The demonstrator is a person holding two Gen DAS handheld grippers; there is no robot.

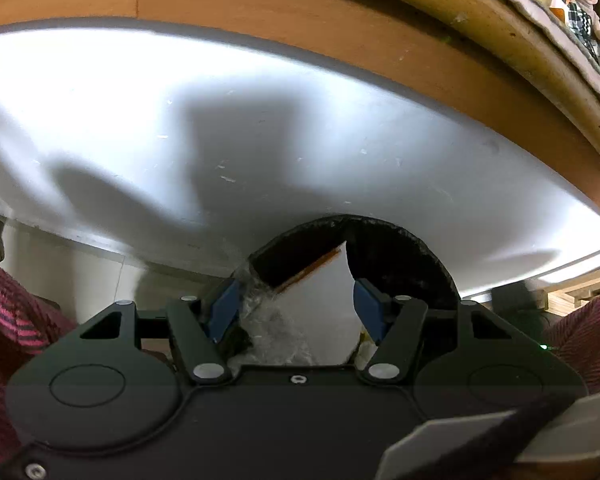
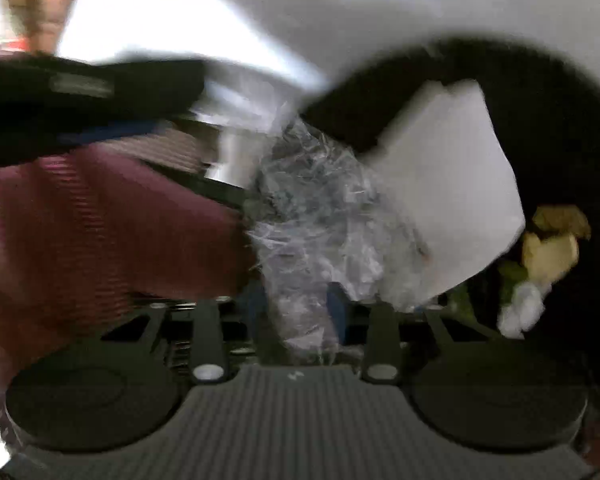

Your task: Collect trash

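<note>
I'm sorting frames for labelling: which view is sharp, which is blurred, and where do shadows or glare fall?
Left wrist: sharp, fisheye-bent; dark shadows on the white table, glare at its left edge. Right wrist: motion-smeared, yet crumpled clear plastic and white paper stay readable.

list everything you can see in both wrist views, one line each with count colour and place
table: one, white top with wooden edge band, fills the left wrist view
black bag: one, black, open mouth beyond both grippers
white sheet: one, white, sticking out of the bag mouth
crinkled clear plastic: one wad, transparent, left of the sheet
scraps: several, yellowish, green and white, inside the bag at right
doll: one, brown hair, top right corner
sleeve: maroon striped, left of the right wrist view
left gripper: black, blue pads, plastic and sheet between them
right gripper: black, blurred, plastic between its fingers
</note>
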